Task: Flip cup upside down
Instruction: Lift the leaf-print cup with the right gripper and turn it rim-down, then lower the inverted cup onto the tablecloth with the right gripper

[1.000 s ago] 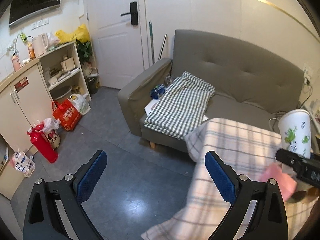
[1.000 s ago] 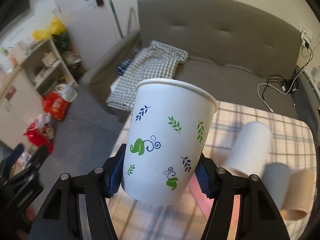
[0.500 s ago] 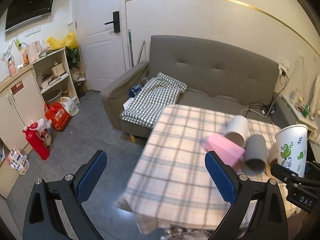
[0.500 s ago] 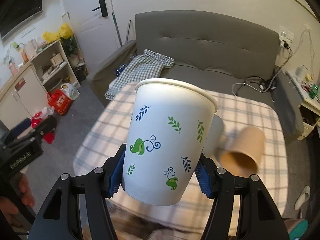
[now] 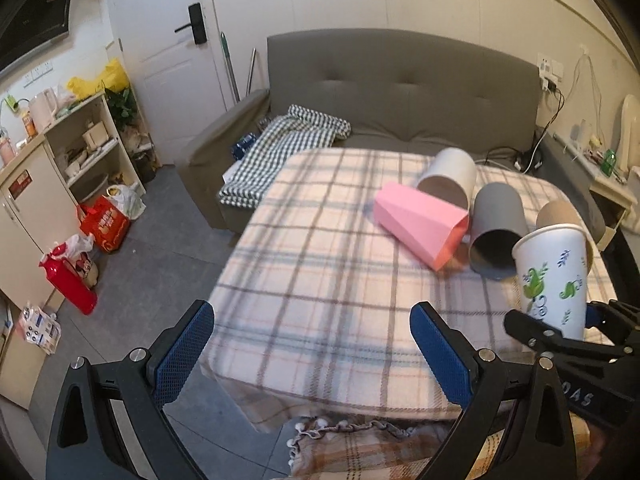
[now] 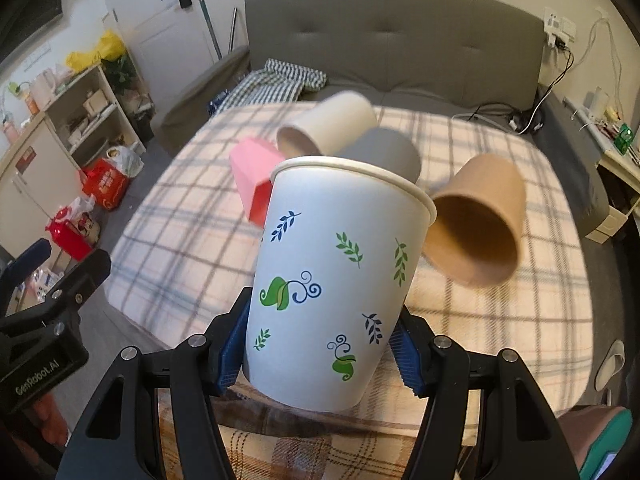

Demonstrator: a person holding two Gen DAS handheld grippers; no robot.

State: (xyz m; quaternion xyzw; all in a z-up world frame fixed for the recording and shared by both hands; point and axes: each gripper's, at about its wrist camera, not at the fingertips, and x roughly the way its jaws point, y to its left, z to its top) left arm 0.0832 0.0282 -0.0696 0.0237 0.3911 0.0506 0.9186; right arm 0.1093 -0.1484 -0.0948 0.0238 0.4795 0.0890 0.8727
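Note:
My right gripper (image 6: 320,352) is shut on a white paper cup (image 6: 336,280) with green and blue leaf prints, held upright with its rim up, above the near edge of the plaid table (image 6: 180,232). The cup also shows in the left wrist view (image 5: 554,276), at the right, with the right gripper (image 5: 560,328) beneath it. My left gripper (image 5: 312,344) is open and empty, above the table's near left edge.
Several cups lie on their sides on the table: a pink one (image 5: 420,224), a white one (image 5: 448,180), a grey one (image 5: 496,232) and a brown one (image 6: 476,220). A grey sofa (image 5: 400,92) stands behind. Shelves (image 5: 92,148) and bags (image 5: 104,224) are at the left.
Both views have swung over the table, which now fills the foreground. The right gripper keeps the same hold on the white cup. The left gripper stays open.

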